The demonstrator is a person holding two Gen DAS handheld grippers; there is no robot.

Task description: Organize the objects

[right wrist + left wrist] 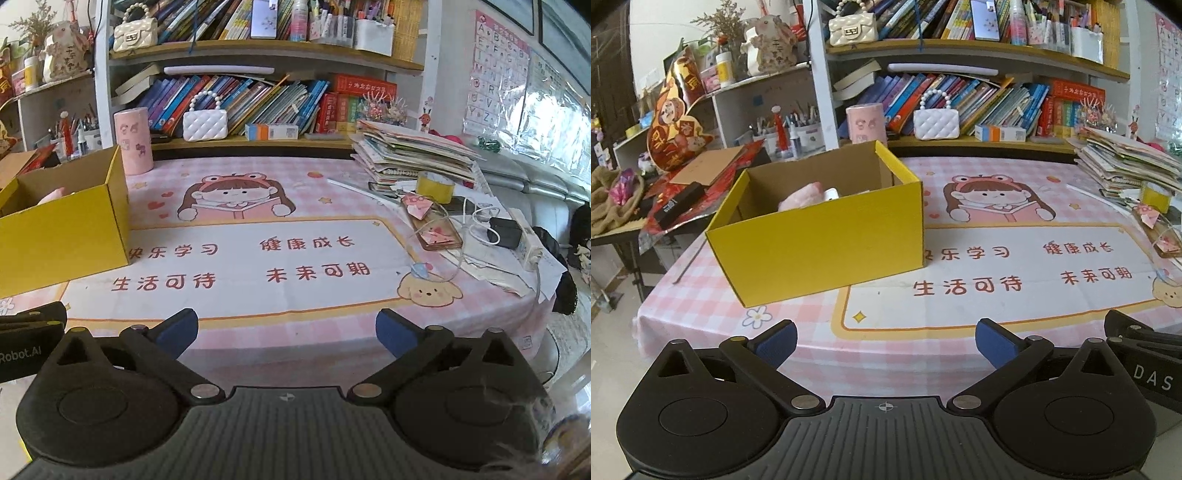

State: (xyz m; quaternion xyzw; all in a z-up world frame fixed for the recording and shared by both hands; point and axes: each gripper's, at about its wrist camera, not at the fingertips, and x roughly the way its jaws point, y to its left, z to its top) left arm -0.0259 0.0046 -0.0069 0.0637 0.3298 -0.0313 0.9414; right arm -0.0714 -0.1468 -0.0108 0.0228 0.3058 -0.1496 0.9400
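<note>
Both tongs are wide open and empty right now, so we've got nothing in hand: the left gripper [885,341] hangs over the near edge of the table [923,354] with its blue pads spread far apart, touching nothing, and the right gripper [287,332] looks the same just beside it. What we're filling is the yellow box [820,240], sitting on the left part of the pink tablecloth, lid off, with something pink and soft [801,197] and a small white bit [832,194] already inside; we can't tell what they are. Our guess is that whatever's in there is light and squishy, so it'll give under the pads and won't need much squeeze. The box itself looks like thin cardboard, light and a bit bendy, so if we have to shift it we'd pinch a side wall near a corner where it's stiffest. Over on the right there's loose stuff near the paper pile [413,151]: a yellow tape roll [435,186], which we'd grab across its rim, and a phone [437,230] with cables, which looks slippery and flat.
</note>
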